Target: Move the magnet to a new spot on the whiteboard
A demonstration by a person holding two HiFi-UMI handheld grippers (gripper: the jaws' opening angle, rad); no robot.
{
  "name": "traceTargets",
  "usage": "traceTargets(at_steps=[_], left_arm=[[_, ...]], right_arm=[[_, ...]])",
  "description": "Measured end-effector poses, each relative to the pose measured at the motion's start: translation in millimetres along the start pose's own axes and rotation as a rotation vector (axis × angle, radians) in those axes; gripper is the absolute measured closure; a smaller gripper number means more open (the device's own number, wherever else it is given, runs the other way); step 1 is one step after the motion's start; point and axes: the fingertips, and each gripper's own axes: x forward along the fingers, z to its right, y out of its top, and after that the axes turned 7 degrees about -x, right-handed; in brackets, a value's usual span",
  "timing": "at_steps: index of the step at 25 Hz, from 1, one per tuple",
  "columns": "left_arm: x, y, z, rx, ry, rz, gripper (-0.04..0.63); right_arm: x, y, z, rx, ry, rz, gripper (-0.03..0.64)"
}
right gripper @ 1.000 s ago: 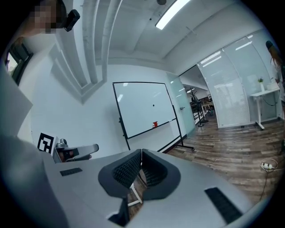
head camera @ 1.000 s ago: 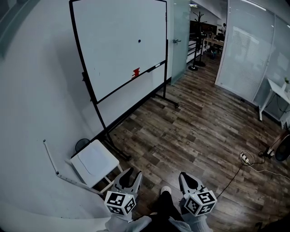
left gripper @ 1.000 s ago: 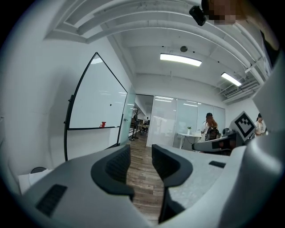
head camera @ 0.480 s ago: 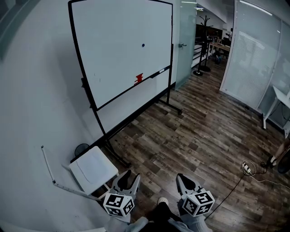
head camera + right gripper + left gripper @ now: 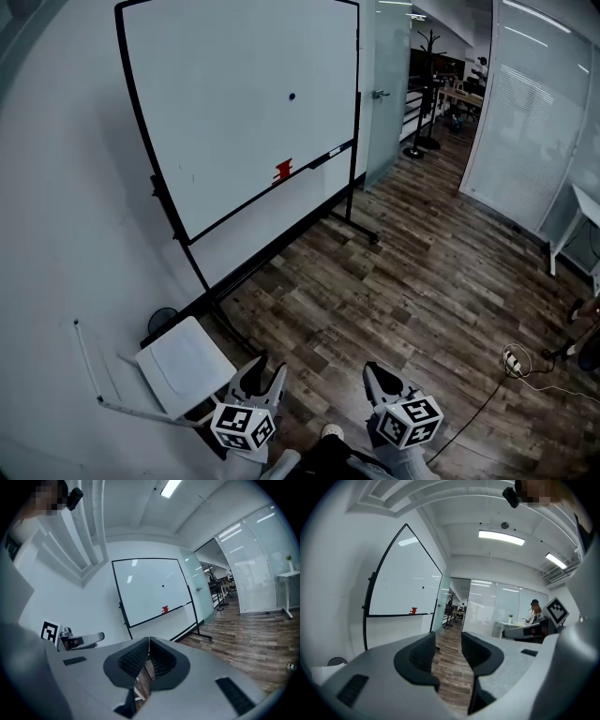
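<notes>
Head view of an office with a wooden floor (image 5: pixel 412 272). A rolling whiteboard (image 5: pixel 234 112) stands well ahead against the wall. The magnet (image 5: pixel 292 96), a small dark dot, sits high on the board's right half, above a small red object (image 5: pixel 282 172) on the tray.

The left tongs (image 5: pixel 449 644) are spread with nothing between them; they have just been opening. The right tongs (image 5: pixel 149 644) are pressed together and empty.

The step is probably the approach. Walk close, come at the magnet squarely with the spread tongs, and pinch its rim before pulling.
</notes>
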Motion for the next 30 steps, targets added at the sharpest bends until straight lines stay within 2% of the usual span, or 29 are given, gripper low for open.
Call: traceTargets(at_steps=[16,30], left_arm=[[83.2,3.6,-10.2,-0.015,0.036,0.021,0.430],[109.6,0.5,-7.2,-0.037,0.042,0.028,0.430]], right_arm=[[56.8,15.5,68.8,-0.009,0.036,-0.010,0.589],[72.8,25.3,93.4,-0.001,0.052,-0.004,0.589]])
